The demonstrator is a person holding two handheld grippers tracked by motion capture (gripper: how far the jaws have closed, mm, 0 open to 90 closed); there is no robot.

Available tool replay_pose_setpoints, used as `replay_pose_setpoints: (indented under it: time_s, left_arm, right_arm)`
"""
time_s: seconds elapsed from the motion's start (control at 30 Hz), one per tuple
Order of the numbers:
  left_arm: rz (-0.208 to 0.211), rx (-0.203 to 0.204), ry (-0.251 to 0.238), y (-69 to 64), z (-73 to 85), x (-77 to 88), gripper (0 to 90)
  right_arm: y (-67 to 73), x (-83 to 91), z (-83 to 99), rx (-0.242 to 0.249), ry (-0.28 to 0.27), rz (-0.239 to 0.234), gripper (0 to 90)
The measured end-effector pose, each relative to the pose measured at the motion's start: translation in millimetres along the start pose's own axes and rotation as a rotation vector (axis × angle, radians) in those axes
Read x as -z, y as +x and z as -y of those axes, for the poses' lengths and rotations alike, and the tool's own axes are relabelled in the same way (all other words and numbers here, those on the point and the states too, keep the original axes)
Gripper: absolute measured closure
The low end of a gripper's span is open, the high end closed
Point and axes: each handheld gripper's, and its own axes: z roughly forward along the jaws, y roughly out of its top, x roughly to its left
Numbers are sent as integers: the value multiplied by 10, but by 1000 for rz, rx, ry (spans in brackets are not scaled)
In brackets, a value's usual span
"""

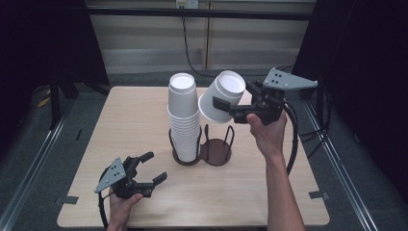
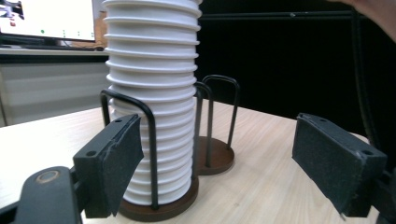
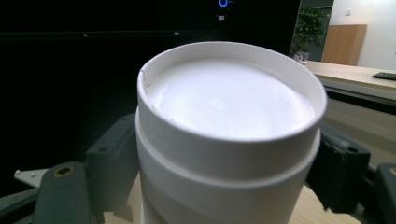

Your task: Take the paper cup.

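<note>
On the pale wooden table [image 1: 144, 125], at its near left corner, the left tool [image 1: 150, 169] rests low in the person's left hand [image 1: 122, 204], its two black jaws spread wide with nothing between them; in the left gripper view those jaws frame the foot of the cup stack. Further right, at the table's middle, stands one dark brown double cup holder with round bases and black wire hoops [image 1: 216, 151]; it has two bays; the left bay carries one tall stack of upturned white paper cups [image 1: 184, 120], roughly a dozen rims showing in the left gripper view, though an exact count cannot be told; the right bay holds no cup. Right again, raised above the holder and just beside the stack's top, the right tool [image 1: 225, 107] is closed on a single white paper cup [image 1: 221, 96], tilted with its base facing the camera; the right hand [image 1: 267, 132] grips the tool from below. No printing or brand can be read on any cup.
</note>
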Motion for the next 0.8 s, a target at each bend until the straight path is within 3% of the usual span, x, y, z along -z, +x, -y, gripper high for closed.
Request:
replay_pose_setpoints:
  time_s: [0.07,0.1,0.13,0.23,0.27,0.47,0.6,0.8]
  left_arm:
    - [6,-13,5,1,-13,-9,161]
    - [10,0,7,-9,-14,-15,161]
    - [11,-24,17,0,-22,-14,161]
    - [21,-30,18,-10,-34,-26,161]
    - [32,-6,14,-23,-32,-30,161]
    - [43,-1,30,-42,-33,-50,161]
    - [54,-39,43,-55,-73,-70,160]
    - [81,-47,44,-102,-134,-116,160]
  right_arm:
    - [23,-1,54,1,2,-8,206]
    - [33,-2,85,0,8,-11,206]
    - [39,-5,117,-2,8,-15,206]
    - [62,-11,219,-6,14,-20,206]
    - [75,-6,249,-7,15,-21,206]
    - [144,28,437,-17,20,-24,206]
    - [165,35,575,-31,25,-28,206]
    - [251,19,698,-27,29,-42,206]
